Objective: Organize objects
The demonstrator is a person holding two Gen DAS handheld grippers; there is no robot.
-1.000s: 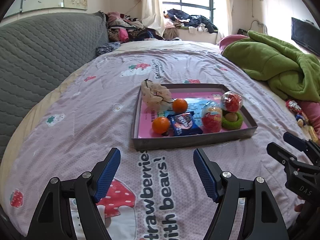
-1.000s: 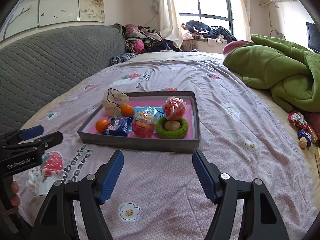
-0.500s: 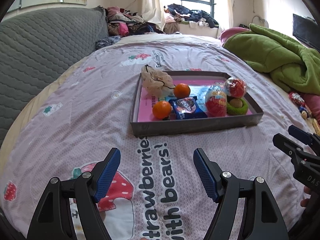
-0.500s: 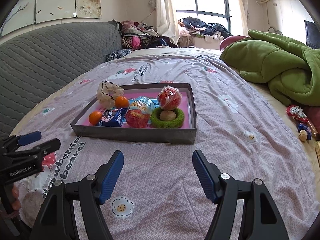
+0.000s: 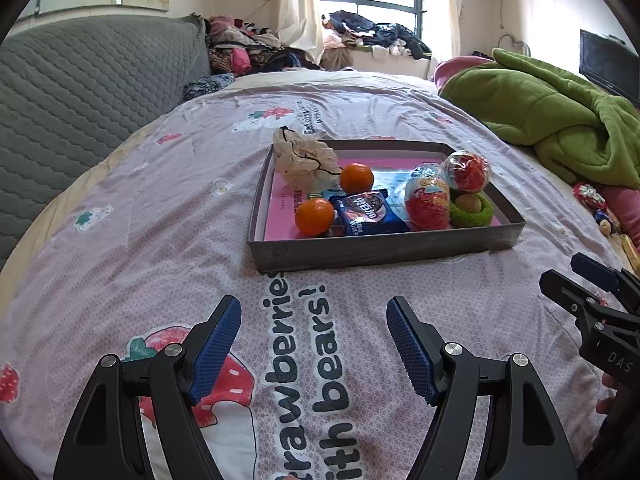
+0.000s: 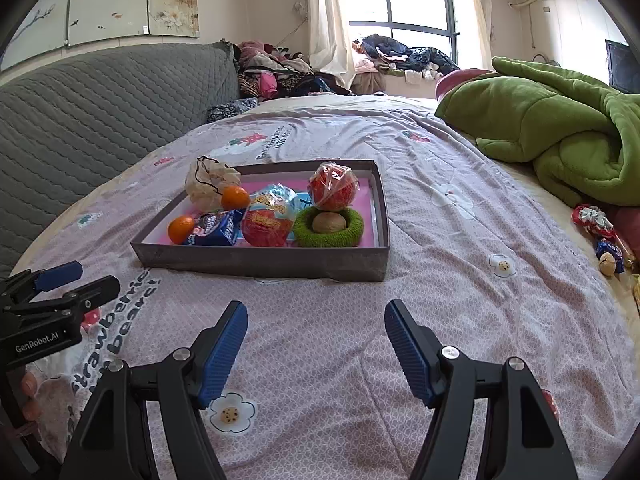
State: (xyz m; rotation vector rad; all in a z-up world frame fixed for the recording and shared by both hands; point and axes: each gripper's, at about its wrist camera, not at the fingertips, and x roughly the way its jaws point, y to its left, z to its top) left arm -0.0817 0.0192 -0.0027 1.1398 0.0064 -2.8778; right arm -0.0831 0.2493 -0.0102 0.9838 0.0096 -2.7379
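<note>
The grey tray (image 5: 384, 246) lies on the bedspread (image 5: 140, 240) at twelve o'clock from the left gripper (image 5: 314, 344) and eleven o'clock from the right gripper (image 6: 316, 346), both spread wide and empty. Left to right it holds a mesh pouch (image 5: 304, 158), two oranges (image 5: 315, 216), a blue snack packet (image 5: 368, 212), two wrapped eggs (image 5: 428, 200) and a nut in a green ring (image 5: 472, 212).

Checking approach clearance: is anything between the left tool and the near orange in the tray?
Only the tray's near wall stands between the open left tool and the orange; the bedsheet before it is bare.

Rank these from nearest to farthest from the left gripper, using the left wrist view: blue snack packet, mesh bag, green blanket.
1. Blue snack packet: front of the tray, straight ahead of the left gripper.
2. Mesh bag: tray's far left corner.
3. Green blanket: far right, beyond the tray.
</note>
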